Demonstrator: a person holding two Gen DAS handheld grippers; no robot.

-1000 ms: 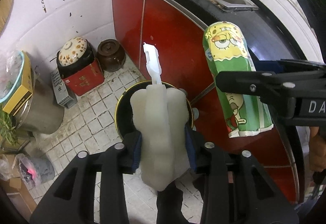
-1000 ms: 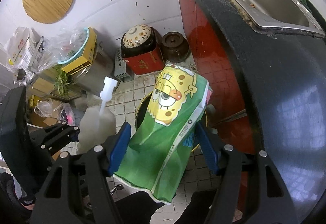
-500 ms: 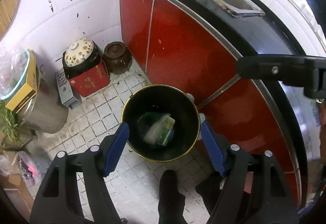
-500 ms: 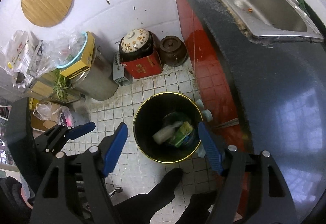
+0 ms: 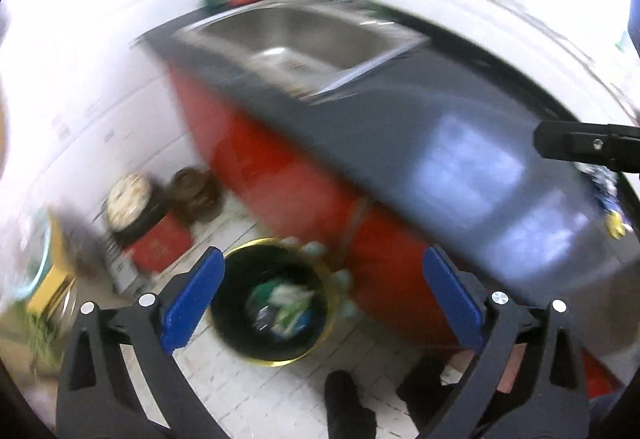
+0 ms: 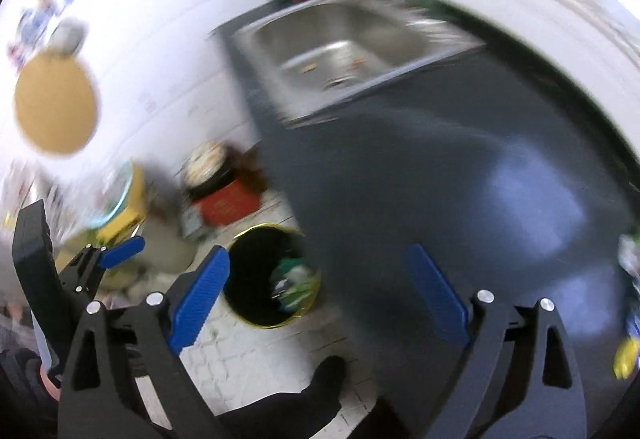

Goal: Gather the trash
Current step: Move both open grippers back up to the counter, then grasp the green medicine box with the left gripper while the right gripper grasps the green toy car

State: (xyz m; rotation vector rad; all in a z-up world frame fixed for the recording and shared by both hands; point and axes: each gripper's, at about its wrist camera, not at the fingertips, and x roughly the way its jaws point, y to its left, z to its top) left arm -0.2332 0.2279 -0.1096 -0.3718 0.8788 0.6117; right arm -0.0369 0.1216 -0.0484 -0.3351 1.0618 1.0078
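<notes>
Both views are motion-blurred. A black bin with a gold rim (image 5: 240,259) stands on the tiled floor by the red cabinet; it holds the white bottle and green packet (image 5: 286,305). The bin also shows in the right wrist view (image 6: 248,303). My left gripper (image 5: 320,297) is open and empty, high above the bin. My right gripper (image 6: 320,291) is open and empty, over the counter's edge. Small trash (image 6: 630,327) lies on the dark counter at the far right, also in the left wrist view (image 5: 608,199).
A steel sink (image 5: 304,35) is set in the dark counter (image 5: 400,143) above the red cabinet (image 5: 280,191). A pot on a red box (image 5: 144,223), a brown jar (image 5: 192,191) and clutter (image 6: 116,211) stand on the floor at left. My feet (image 5: 348,407) are below.
Both grippers let go of the white bottle and green packet, which dropped into the bin. Both grippers have since swung up and right towards the counter and sink.
</notes>
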